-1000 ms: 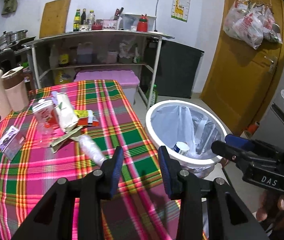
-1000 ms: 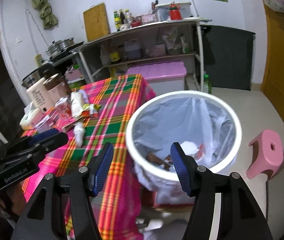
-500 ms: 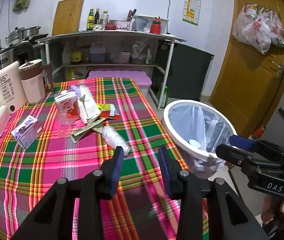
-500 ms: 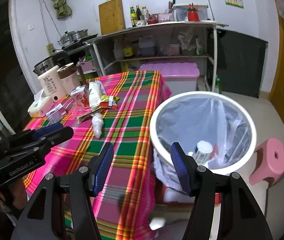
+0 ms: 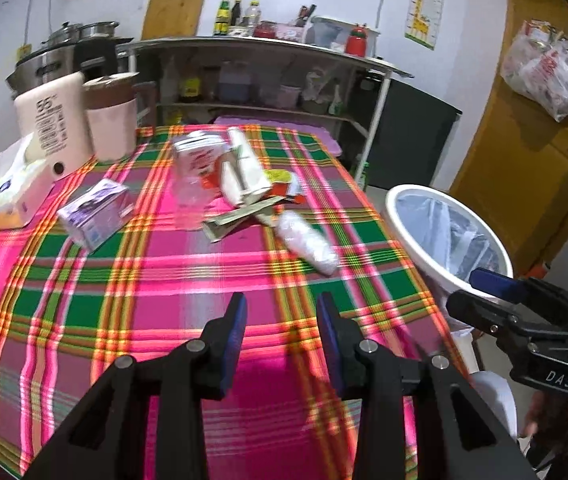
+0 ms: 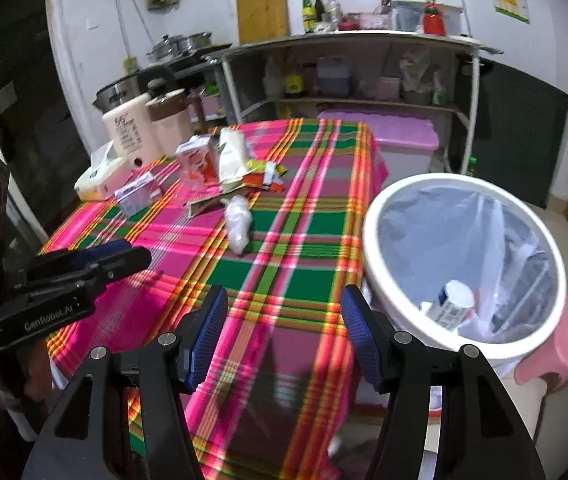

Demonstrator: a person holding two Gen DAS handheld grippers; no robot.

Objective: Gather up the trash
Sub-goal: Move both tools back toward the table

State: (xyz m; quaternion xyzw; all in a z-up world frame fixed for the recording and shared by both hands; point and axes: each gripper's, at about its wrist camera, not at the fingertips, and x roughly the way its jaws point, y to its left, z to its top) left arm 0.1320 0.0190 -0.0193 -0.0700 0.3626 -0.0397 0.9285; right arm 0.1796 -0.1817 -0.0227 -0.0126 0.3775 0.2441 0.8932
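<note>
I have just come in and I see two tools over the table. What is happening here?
A person is clearing trash from the plaid table with a claw in each hand. Both the left claw and the right claw are open and empty. A crumpled plastic bag, cartons and wrappers still lie on the cloth. The white bin beside the table already holds some trash.

— What's under my jaws?
— Woven plaid tablecloth (image 5: 164,280), matt cloth. The crumpled bag (image 5: 307,246) at centre looks like thin glossy plastic.
— And lower right?
— My view's bin (image 6: 367,240): smooth white plastic rim, filmy liner (image 6: 443,232).
</note>
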